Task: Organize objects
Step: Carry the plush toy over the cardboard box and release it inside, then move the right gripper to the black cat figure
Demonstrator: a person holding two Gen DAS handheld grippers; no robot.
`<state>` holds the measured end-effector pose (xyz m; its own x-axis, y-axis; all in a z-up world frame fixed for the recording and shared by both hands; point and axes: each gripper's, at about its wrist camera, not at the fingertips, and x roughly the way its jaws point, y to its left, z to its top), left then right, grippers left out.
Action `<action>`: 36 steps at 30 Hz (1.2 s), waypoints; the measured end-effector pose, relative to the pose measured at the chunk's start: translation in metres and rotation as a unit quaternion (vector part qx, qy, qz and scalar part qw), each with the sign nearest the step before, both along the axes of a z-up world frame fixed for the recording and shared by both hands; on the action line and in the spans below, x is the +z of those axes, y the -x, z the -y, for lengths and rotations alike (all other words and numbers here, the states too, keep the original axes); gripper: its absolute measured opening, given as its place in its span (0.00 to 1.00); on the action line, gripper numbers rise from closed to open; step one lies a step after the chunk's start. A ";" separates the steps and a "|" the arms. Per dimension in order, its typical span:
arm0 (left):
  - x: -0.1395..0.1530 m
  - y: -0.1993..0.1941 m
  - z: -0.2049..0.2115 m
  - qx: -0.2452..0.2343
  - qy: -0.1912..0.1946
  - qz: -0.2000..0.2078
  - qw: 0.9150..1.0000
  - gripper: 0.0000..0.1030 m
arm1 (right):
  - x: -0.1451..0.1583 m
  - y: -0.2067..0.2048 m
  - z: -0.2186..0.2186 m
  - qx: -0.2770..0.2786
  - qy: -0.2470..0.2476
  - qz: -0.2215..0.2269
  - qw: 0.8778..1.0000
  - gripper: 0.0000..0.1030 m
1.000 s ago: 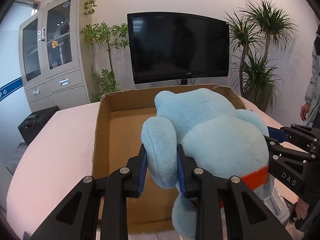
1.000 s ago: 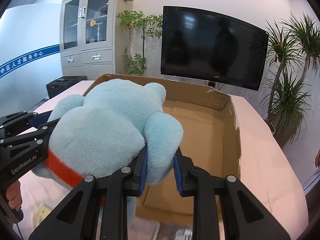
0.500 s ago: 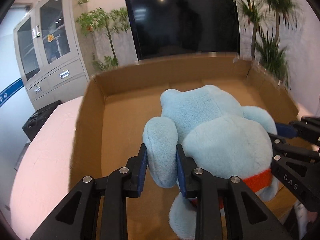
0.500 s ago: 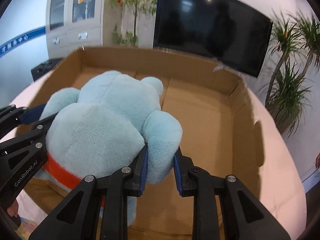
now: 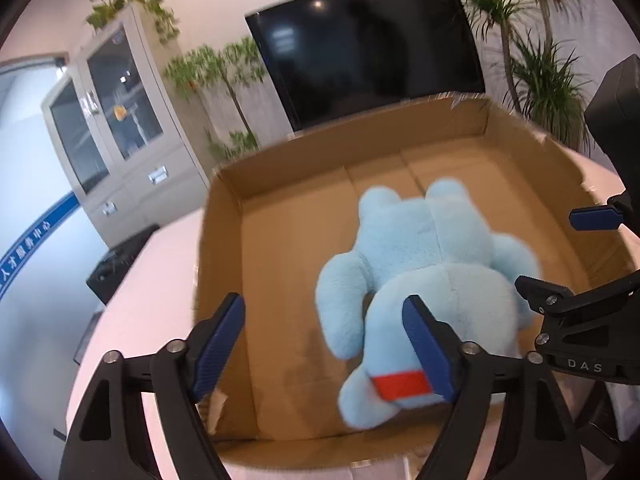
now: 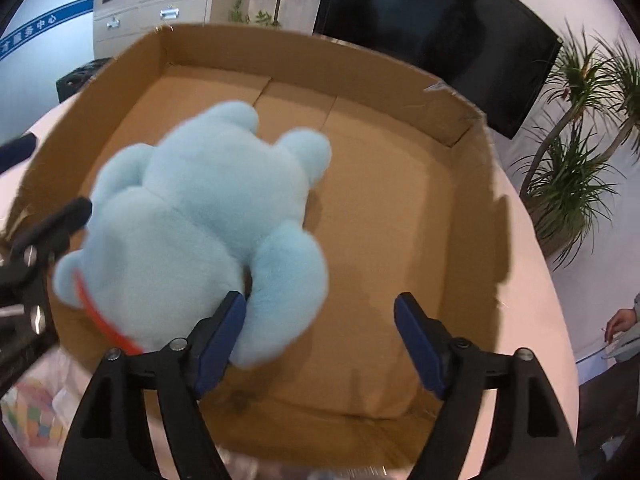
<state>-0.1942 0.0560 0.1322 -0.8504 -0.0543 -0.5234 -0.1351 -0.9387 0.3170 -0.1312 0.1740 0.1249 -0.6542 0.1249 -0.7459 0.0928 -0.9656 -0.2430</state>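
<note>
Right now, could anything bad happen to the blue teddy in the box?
Maybe two things. The right gripper is open, but one jaw sits against the blue teddy's arm, so pulling back could snag the plush and drag it. The left gripper, also open, hangs over the cardboard box's near wall and might bump it, shifting the box on the table.

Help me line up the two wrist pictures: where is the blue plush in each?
Left wrist: plush lies right of centre in the box, behind the open left gripper.
Right wrist: plush sits left of centre, beside the open right gripper.
Shared landmark: the TV beyond the box's far wall.
</note>
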 end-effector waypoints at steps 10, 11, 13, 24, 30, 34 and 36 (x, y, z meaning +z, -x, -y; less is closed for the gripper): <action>0.021 -0.077 -0.037 -0.044 0.012 -0.016 0.999 0.85 | 0.040 -0.073 -0.035 0.025 0.079 -0.041 0.996 0.80; 0.022 -0.084 -0.044 -0.048 0.018 -0.018 0.999 0.85 | 0.040 -0.081 -0.038 0.033 0.077 -0.044 0.996 0.80; 0.019 -0.097 -0.056 -0.054 0.027 -0.018 0.998 0.87 | 0.038 -0.102 -0.043 0.056 0.076 -0.073 0.993 0.80; -0.047 -0.191 -0.084 -0.226 -0.091 0.187 0.952 0.88 | -0.039 -0.198 -0.130 0.082 0.069 -0.033 0.994 0.86; -0.068 -0.216 -0.081 -0.220 -0.067 0.189 0.955 0.88 | -0.069 -0.209 -0.158 0.090 0.125 0.008 0.988 0.68; -0.064 -0.217 -0.066 -0.213 -0.082 0.202 0.952 0.88 | -0.078 -0.212 -0.149 0.113 0.161 0.017 0.980 0.61; -0.062 -0.218 -0.057 -0.204 -0.084 0.200 0.955 0.87 | -0.076 -0.219 -0.136 0.135 0.173 0.018 0.975 0.50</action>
<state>0.0240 0.1130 0.0702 -0.5138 0.3522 -0.7823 -0.5794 -0.8150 0.0136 0.0877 0.3098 0.0491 -0.6014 -0.3124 -0.7354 0.3577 -0.9283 0.1018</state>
